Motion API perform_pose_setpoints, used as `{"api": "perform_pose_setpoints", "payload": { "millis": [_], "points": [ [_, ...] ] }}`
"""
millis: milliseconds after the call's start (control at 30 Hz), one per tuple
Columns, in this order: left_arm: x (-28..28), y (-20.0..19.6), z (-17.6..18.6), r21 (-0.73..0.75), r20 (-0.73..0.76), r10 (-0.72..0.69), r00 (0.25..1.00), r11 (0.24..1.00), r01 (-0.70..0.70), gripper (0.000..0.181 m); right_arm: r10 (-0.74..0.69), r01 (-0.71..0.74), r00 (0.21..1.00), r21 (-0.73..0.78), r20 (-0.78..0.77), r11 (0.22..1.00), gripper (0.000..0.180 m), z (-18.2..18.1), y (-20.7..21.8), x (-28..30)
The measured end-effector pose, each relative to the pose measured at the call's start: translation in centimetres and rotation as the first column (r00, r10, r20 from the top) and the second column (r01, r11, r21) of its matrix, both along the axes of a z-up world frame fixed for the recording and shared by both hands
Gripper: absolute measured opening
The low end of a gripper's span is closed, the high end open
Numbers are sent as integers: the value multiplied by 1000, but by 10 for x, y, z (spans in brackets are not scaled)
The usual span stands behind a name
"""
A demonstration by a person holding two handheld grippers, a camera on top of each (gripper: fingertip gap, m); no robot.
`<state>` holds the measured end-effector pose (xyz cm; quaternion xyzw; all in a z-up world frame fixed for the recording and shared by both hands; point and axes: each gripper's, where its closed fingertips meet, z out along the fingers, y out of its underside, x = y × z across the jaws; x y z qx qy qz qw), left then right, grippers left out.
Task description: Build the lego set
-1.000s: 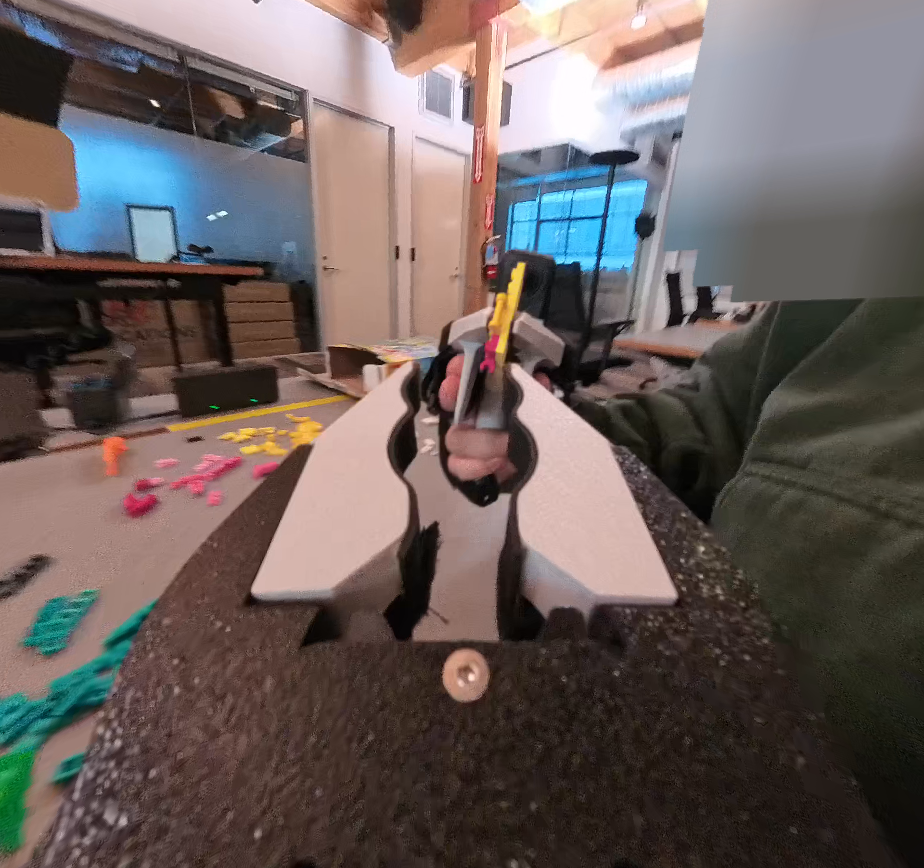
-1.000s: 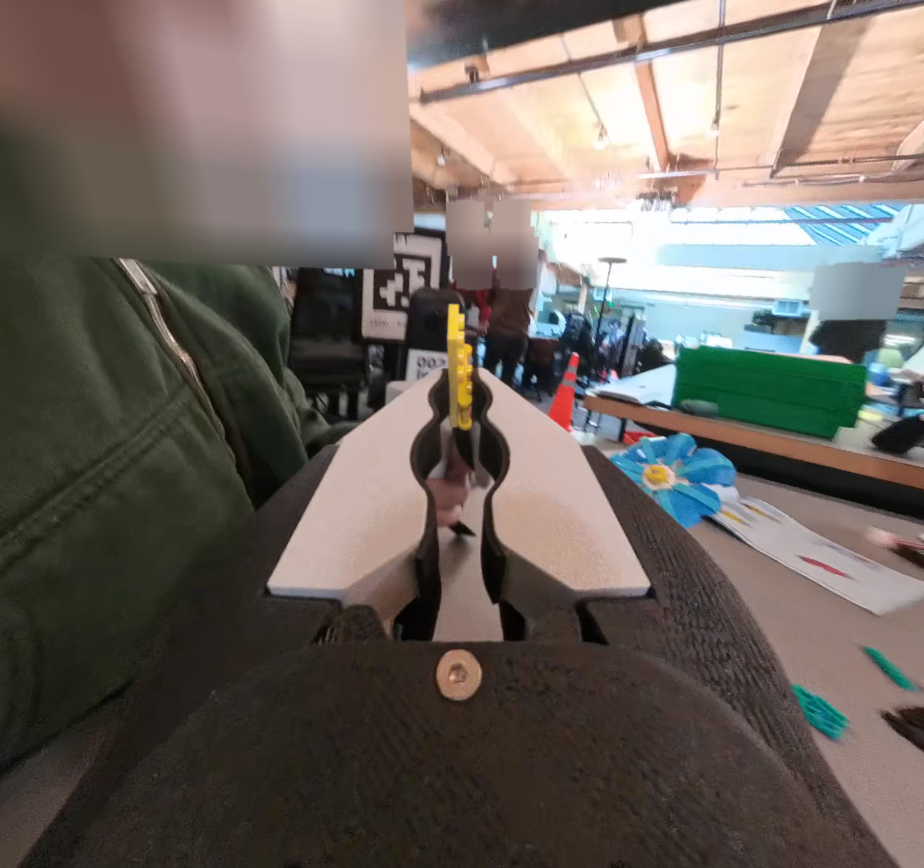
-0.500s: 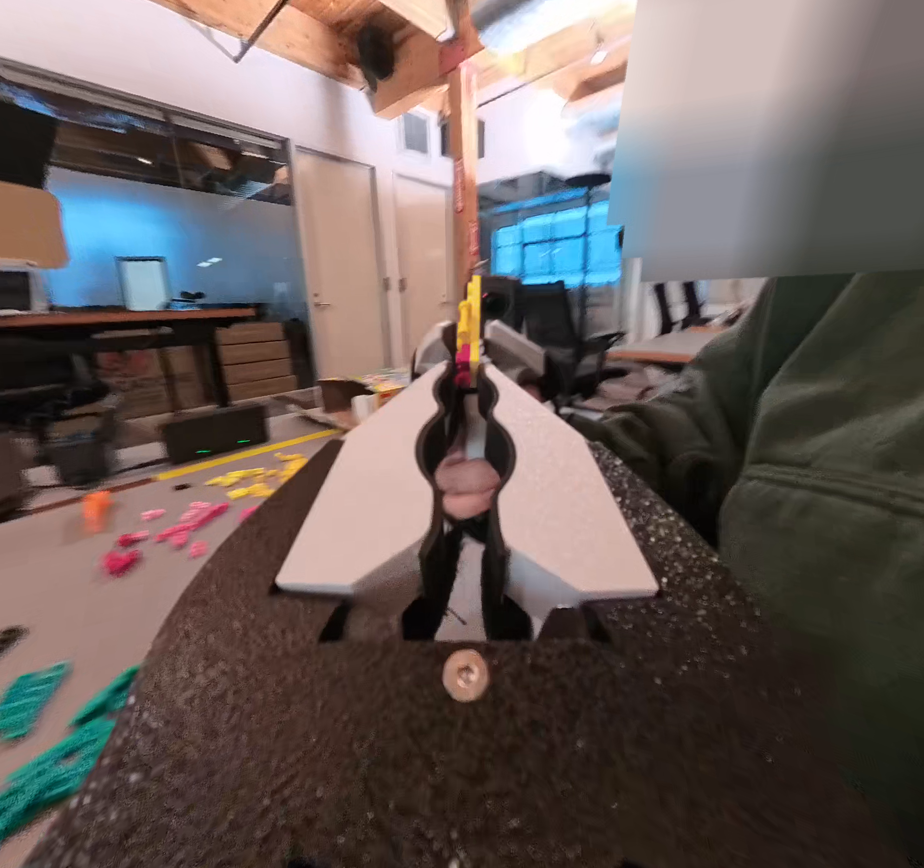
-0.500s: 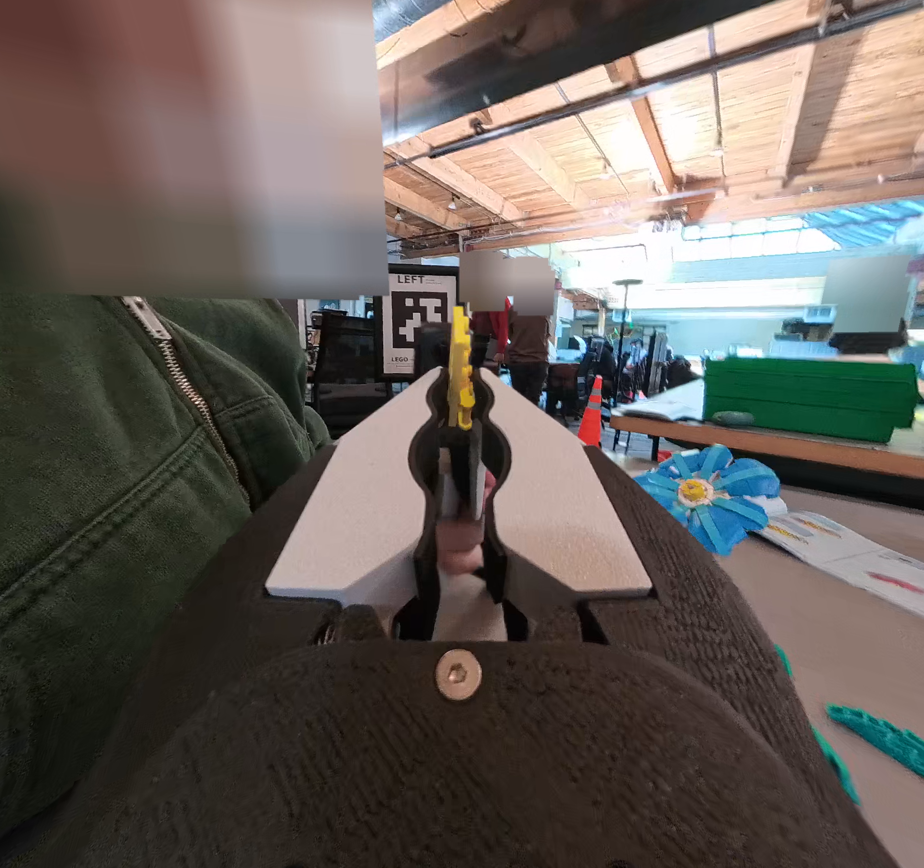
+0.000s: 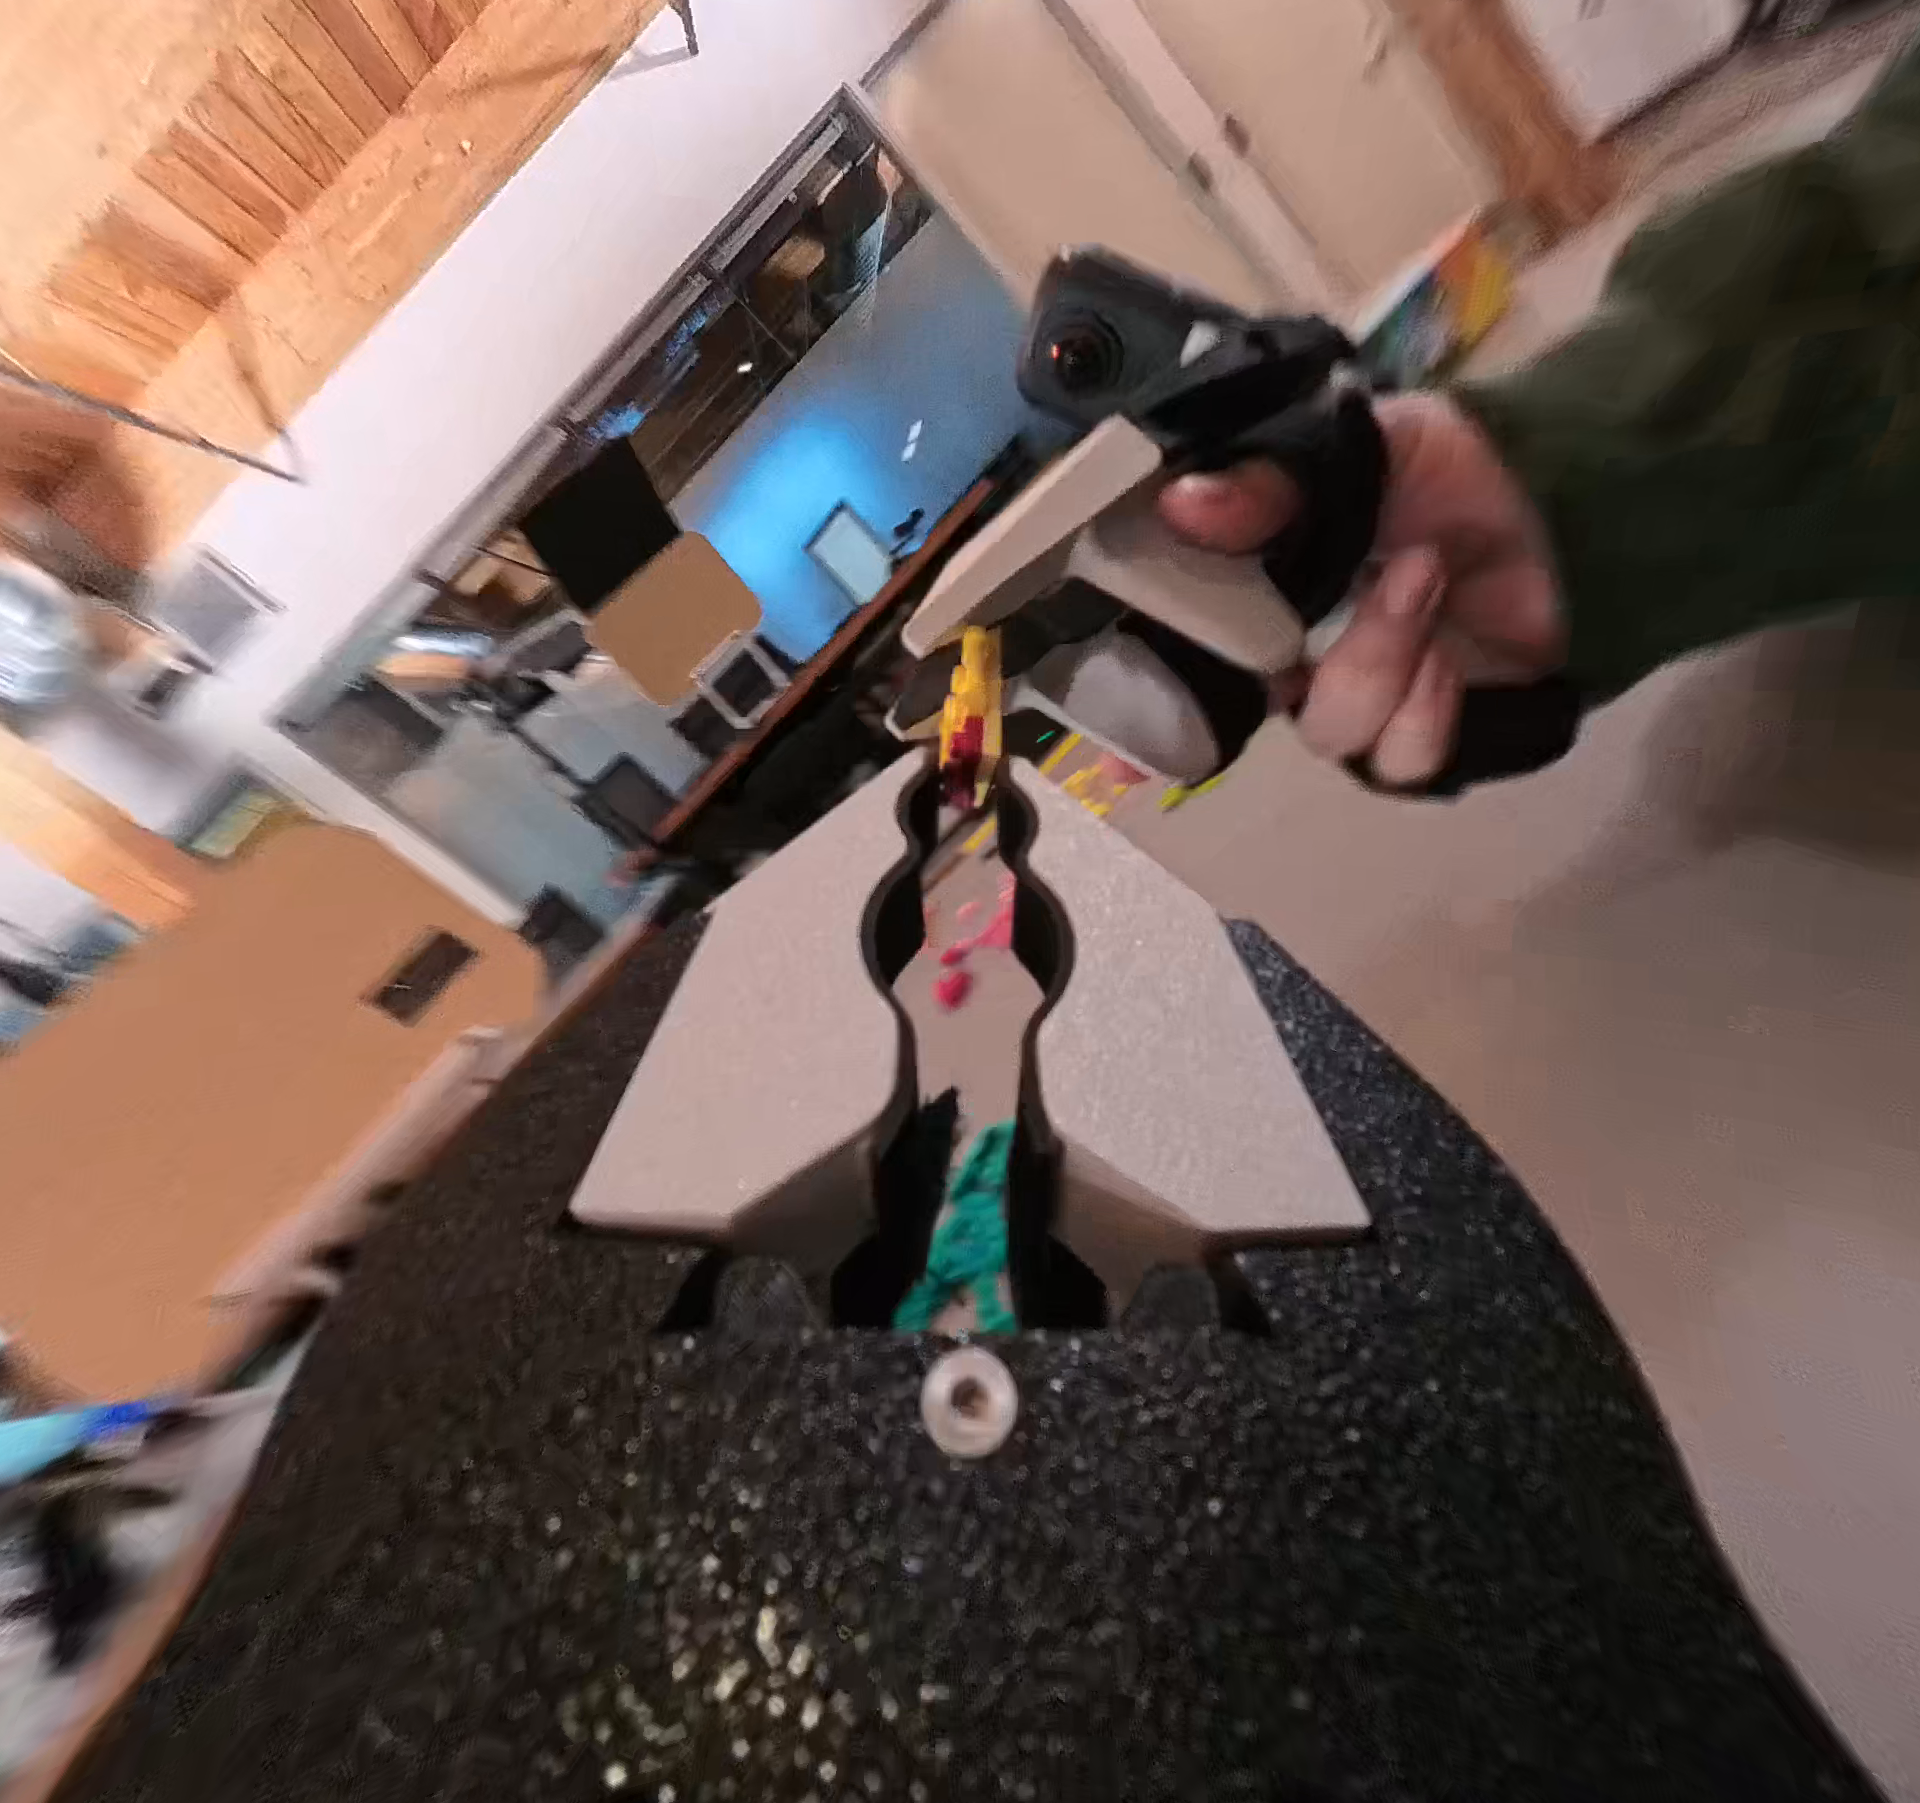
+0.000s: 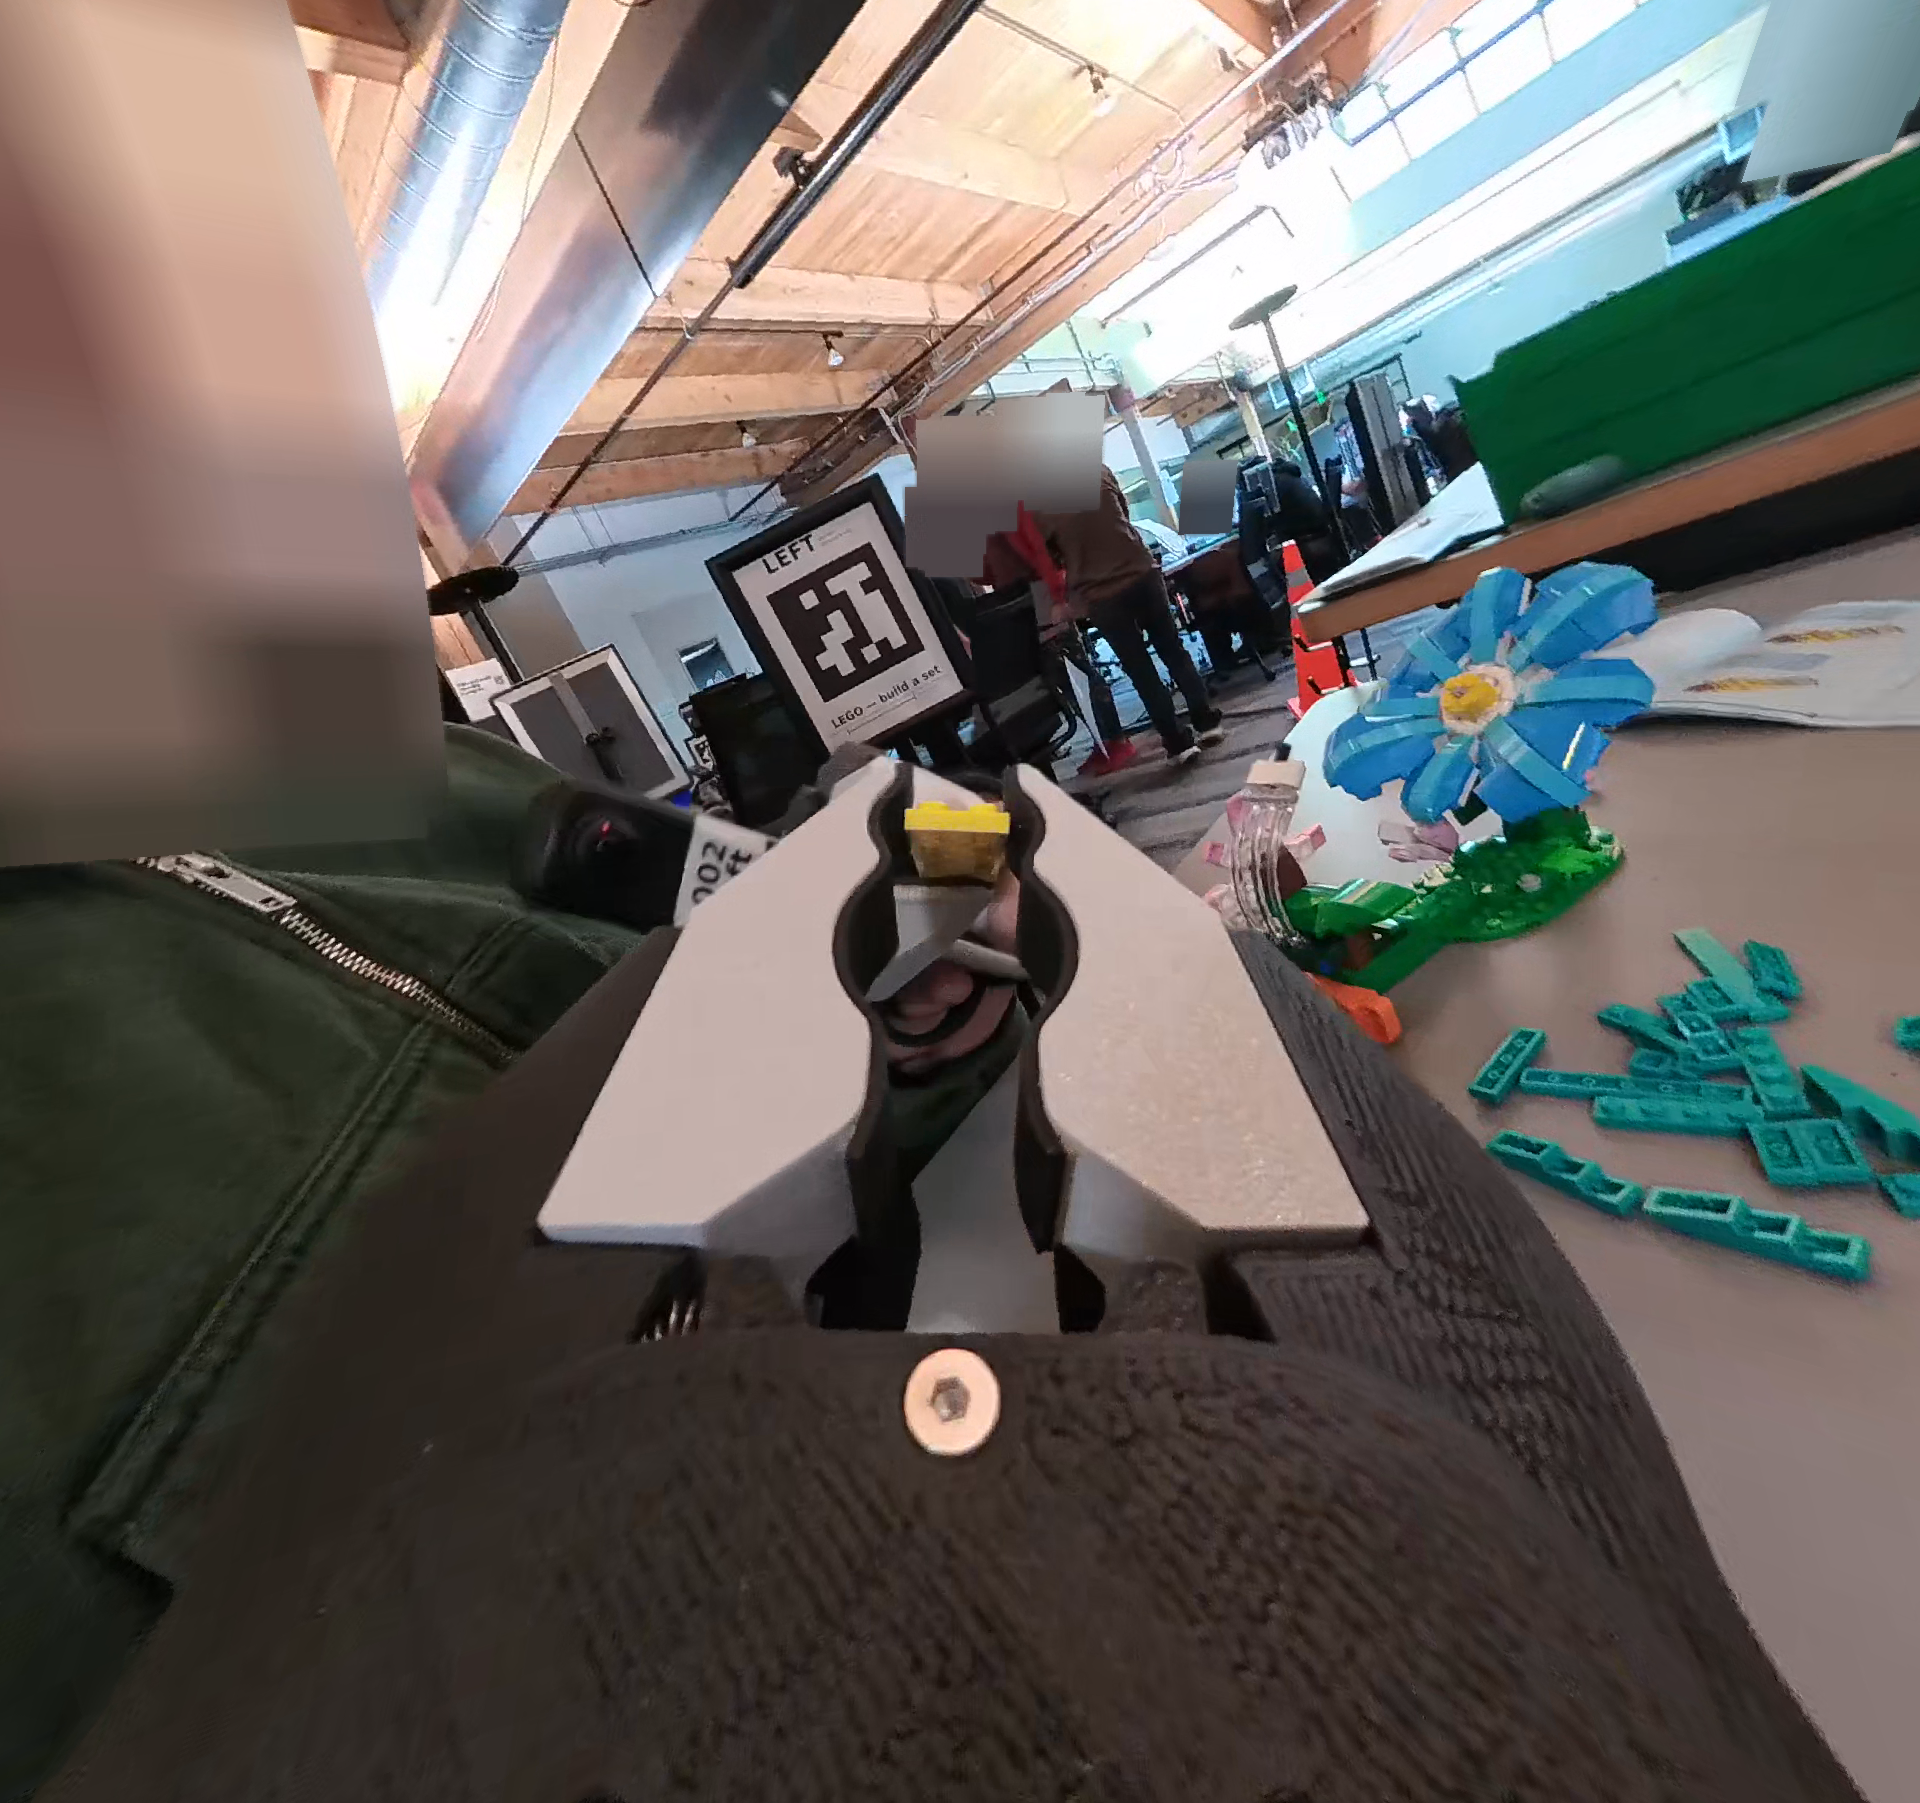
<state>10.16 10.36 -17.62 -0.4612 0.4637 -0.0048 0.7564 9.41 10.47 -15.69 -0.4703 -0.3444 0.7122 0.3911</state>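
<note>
A small lego piece, yellow with a magenta end (image 5: 968, 714), is held between both grippers in the air. My left gripper (image 5: 961, 789) is shut on its magenta end. My right gripper (image 6: 954, 803) is shut across the yellow part (image 6: 956, 834), which fills the gap between its tips. The right gripper also shows farther off in the left wrist view (image 5: 925, 673), held by a hand (image 5: 1423, 590), pointing back at the left one. The left gripper's fingers (image 6: 935, 932) show just beyond the piece in the right wrist view. Both views are strongly tilted.
A built blue lego flower (image 6: 1486, 704) on a green base stands on the grey table (image 6: 1662, 1441), with a pile of teal pieces (image 6: 1714, 1109) and an open booklet (image 6: 1787, 662). Pink pieces (image 5: 971, 938) and teal pieces (image 5: 966, 1223) lie below the left gripper. A green jacket (image 6: 208, 1130) fills the left.
My left gripper was open a second ago and has shut on the piece held by the right gripper. Both grippers have since rolled, and the right one now spans the piece's wider side.
</note>
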Motion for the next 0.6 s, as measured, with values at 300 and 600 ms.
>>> {"api": "perform_pose_setpoints", "payload": {
  "millis": [300,600],
  "points": [
    [10,-15,11,-461,596,-257,761,666,586,31,37,-20,995,181,-93,983,16,14,-18,12],
    [14,-16,1,-505,592,-257,764,621,600,14,-2,16,998,228,-62,974,20,12,-12,14]
  ]
}}
